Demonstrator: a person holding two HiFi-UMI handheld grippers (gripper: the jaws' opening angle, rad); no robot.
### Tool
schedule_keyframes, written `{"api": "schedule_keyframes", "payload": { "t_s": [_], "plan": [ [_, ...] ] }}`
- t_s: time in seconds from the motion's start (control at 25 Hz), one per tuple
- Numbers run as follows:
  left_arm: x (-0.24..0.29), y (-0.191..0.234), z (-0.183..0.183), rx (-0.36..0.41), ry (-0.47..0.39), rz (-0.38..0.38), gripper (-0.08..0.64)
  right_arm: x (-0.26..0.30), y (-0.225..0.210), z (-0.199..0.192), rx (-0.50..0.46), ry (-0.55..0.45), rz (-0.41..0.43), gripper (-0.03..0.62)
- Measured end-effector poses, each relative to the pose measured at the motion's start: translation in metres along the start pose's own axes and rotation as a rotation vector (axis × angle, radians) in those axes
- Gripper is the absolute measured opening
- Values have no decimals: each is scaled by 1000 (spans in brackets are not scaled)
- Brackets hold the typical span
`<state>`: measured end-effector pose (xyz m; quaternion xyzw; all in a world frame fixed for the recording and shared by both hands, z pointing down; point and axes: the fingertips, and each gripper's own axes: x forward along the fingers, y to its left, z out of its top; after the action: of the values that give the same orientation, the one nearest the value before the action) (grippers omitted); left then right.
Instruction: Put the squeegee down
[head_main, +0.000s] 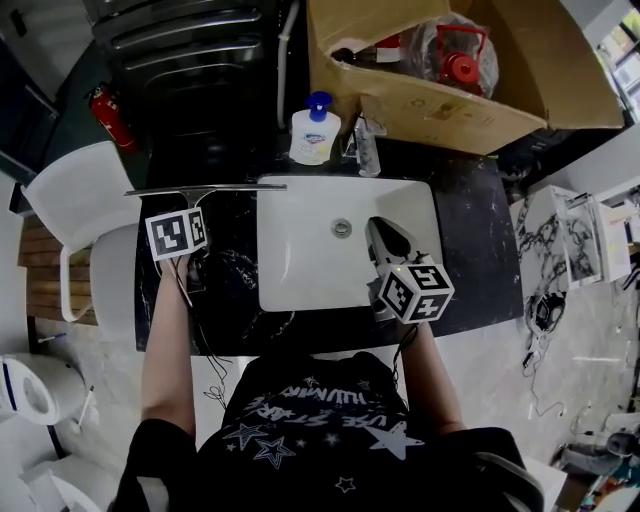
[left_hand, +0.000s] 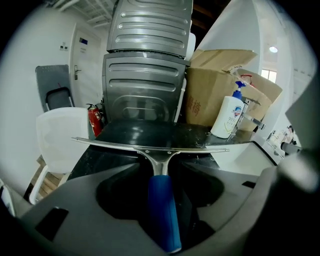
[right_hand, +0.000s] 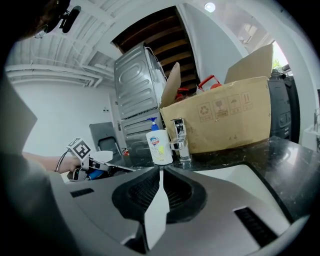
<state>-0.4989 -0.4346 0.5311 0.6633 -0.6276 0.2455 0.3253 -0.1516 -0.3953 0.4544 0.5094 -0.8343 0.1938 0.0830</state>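
Left gripper view: I am resting my left gripper (left_hand: 161, 175), jaws apart, around the blue handle (left_hand: 163, 210) of the squeegee (left_hand: 155, 150), judging this light, stiff, slick-bladed tool best gripped there.

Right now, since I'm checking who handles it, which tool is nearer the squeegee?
Left. The squeegee has its blue handle between the open jaws of the left tool. The right tool is over the white sink, apart from the squeegee.
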Motion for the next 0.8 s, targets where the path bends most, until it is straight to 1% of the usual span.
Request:
{"api": "schedule_keyframes", "payload": {
  "t_s": [0.12,0.24,0.36,0.48,0.64,0.8],
  "plan": [
    [-19,-1,1,-32,-52,13,275,-5,0,8,-12,-6,22,55],
    [-38,-8,-2,-71,-112,-4,276,-9,1,14,-19,-18,52,55],
    [-71,-19,2,-76,-157,24,276,-14,4,17,-25,-24,88,55],
    [-100,-32,0,-73,-198,39,276,-22,10,19,-37,-22,140,55],
    [-133,-56,-5,-91,-252,51,276,-42,11,16,-47,-8,193,55],
    [-166,-76,-19,-119,-318,108,276,-56,11,21,-67,-5,263,55]
  ]
}}
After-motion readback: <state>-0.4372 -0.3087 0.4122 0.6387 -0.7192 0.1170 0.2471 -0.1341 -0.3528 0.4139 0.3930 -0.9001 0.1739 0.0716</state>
